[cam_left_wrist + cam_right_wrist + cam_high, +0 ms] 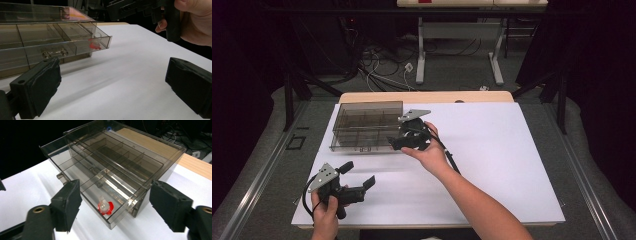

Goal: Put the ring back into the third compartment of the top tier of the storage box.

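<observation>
A smoky see-through compartment box [367,125] stands on the white sheet at the back left. Its lower drawer [75,173] is pulled out toward me. A small red and clear piece [106,207] lies in the drawer's front corner compartment, and the left gripper view shows this piece [94,45] behind the drawer's front wall. My right gripper [118,203] hovers just above that corner, open, its pads apart on either side with nothing between them. My left gripper [358,174] rests near the front left of the sheet, open and empty, aimed at the box [50,32].
The white sheet [492,150] covers most of the wooden table [427,96], with bare room to the right of the box. Beyond the table are desk legs [420,60] and loose cables [377,65] on the floor. The right hand [195,22] hangs above the sheet.
</observation>
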Demonstrator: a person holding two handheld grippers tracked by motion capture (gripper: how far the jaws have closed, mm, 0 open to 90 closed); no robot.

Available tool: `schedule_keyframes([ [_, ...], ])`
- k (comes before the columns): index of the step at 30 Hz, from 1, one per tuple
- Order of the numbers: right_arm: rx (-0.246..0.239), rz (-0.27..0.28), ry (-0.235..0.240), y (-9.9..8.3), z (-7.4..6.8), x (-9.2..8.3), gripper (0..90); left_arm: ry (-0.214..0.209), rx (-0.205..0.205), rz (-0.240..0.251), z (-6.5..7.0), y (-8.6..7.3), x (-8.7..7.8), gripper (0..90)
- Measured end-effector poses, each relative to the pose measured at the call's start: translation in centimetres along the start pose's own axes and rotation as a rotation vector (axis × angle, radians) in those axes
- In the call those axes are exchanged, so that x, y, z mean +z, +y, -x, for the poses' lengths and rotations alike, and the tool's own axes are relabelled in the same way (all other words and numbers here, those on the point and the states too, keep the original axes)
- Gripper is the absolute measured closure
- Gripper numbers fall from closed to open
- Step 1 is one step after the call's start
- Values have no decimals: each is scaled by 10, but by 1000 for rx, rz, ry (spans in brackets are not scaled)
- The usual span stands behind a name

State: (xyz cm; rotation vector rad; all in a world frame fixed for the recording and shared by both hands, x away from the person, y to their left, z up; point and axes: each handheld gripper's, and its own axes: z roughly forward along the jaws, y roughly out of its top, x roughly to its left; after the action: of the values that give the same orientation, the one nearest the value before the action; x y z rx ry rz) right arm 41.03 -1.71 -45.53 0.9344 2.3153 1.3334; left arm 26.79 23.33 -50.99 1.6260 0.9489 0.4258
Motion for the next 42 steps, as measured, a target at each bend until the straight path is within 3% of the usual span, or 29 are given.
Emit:
schedule_keyframes([
  [4, -1, -3, -29, 1, 2, -2, 191, 1, -2, 0, 0, 0, 0, 5],
  [12, -5, 0, -44, 3, 6, -10, 152, -1, 5, -4, 1, 0, 1, 5],
  [18, -15, -6, -80, 3, 8, -19, 148, 0, 6, -3, 1, 0, 0, 5],
  [24, -16, 9, -78, 3, 10, -27, 138, 0, 9, -4, 2, 0, 1, 5],
  [26, -20, 6, -88, 3, 9, -29, 121, -1, 10, -5, 2, 0, 1, 5],
  [29, -27, 13, -92, 2, 8, -31, 17, -3, 13, -7, 2, 0, 1, 5],
  [31, -58, 9, -113, 0, 6, -35, 0, -4, 13, -7, 2, 0, 1, 5],
  [42, -50, 45, -102, -4, 6, -58, 0, -4, 16, -7, 3, 1, 1, 5],
])
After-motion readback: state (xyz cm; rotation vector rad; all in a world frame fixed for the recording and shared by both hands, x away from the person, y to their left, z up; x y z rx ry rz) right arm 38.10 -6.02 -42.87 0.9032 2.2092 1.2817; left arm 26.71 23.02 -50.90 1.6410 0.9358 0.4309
